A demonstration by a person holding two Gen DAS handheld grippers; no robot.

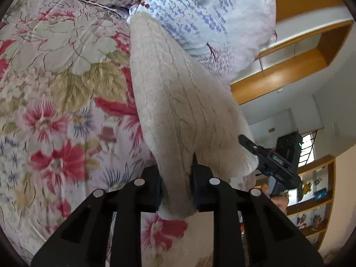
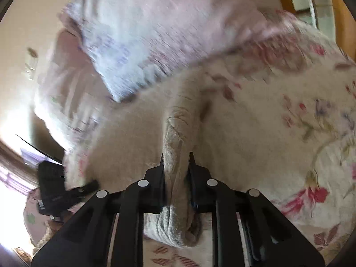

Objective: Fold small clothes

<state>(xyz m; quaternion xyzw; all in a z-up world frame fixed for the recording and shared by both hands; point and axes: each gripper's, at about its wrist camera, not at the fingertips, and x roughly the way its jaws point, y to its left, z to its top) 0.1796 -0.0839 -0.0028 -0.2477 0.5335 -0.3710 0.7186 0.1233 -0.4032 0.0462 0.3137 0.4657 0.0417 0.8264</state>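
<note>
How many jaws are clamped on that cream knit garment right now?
2. The left gripper grips the cream knit garment at its near edge; the right gripper pinches another bunched edge. Any more clothes would be out of view.

The knitted garment [image 1: 178, 102] is cream with a cable pattern. The quilt [image 1: 55, 89] beneath shows red and pink flowers, olive leaves and pale blooms on lilac. The pillow [image 1: 211, 17] is white with blue sprigs. Both grippers are black.
</note>
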